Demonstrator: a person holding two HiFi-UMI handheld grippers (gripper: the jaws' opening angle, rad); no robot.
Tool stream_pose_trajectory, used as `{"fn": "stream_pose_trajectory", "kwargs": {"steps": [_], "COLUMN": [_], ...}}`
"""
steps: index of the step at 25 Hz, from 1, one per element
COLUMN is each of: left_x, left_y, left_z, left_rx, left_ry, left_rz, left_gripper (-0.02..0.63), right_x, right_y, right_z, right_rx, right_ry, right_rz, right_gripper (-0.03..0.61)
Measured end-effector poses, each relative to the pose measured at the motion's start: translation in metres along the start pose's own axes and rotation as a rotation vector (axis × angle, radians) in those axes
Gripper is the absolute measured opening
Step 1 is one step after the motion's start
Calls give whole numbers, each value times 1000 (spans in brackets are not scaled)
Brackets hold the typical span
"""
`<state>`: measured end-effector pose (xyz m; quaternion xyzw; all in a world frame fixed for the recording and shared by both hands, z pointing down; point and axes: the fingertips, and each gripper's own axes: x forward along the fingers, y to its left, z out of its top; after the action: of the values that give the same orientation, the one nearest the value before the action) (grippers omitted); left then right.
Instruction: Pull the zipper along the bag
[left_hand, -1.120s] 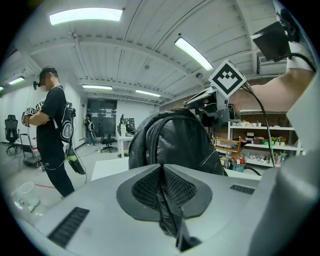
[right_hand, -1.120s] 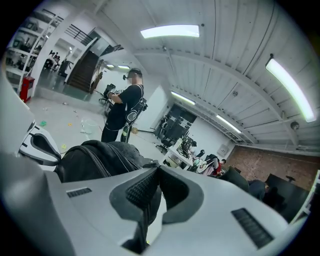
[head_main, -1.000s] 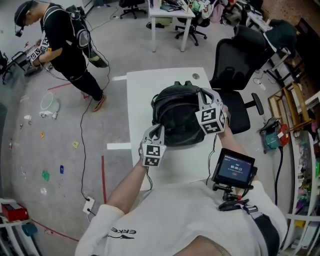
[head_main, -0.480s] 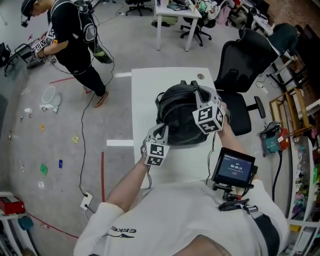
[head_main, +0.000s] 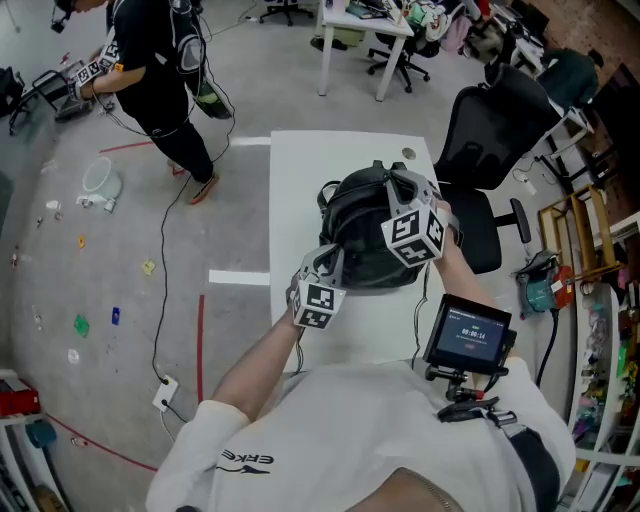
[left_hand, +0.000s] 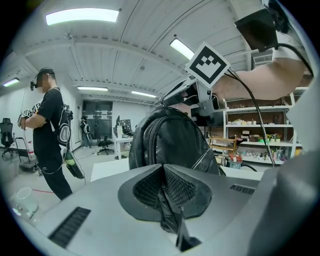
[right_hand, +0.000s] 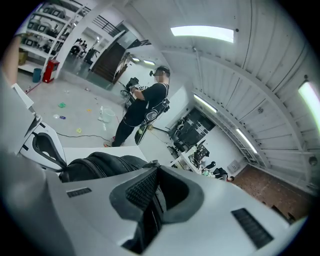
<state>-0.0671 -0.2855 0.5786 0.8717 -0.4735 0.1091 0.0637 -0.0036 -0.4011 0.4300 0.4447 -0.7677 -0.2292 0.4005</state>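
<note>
Black leather-look backpack (head_main: 365, 235) stands on the white table (head_main: 300, 190), left gripper (left_hand: 162, 187) clamped on a dark fabric tab (left_hand: 170, 215) at its near bottom edge, right gripper (right_hand: 150, 197) pinched shut on a dark strip (right_hand: 147, 220), probably the zipper pull, at its top, so the pull should run down toward the left one.

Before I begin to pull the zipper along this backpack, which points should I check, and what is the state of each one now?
1. Left tongs shut on black backpack material: ok.
2. Right tongs shut on a black strip: ok.
3. That strip is the zipper pull: cannot tell.
4. Backpack rests on the white table: ok.
5. Zipper's path free of snags: cannot tell.
6. Other person stands well away from the table: ok.
</note>
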Motion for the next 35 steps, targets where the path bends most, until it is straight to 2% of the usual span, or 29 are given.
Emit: {"fn": "stream_pose_trajectory", "kwargs": {"steps": [14, 27, 35], "left_x": [5, 3, 5], "left_y": [4, 13, 17], "left_z": [3, 1, -1], "left_rx": [-13, -26, -60], "left_ry": [-3, -17, -40], "left_rz": [-11, -7, -71], "left_gripper": [5, 5, 28], "right_x": [22, 40, 44], "right_y": [24, 45, 55], "right_z": [25, 38, 43], "right_rx": [-104, -245, -289], "right_ry": [22, 59, 69], "right_rz": [87, 172, 202], "right_gripper": [17, 17, 17]}}
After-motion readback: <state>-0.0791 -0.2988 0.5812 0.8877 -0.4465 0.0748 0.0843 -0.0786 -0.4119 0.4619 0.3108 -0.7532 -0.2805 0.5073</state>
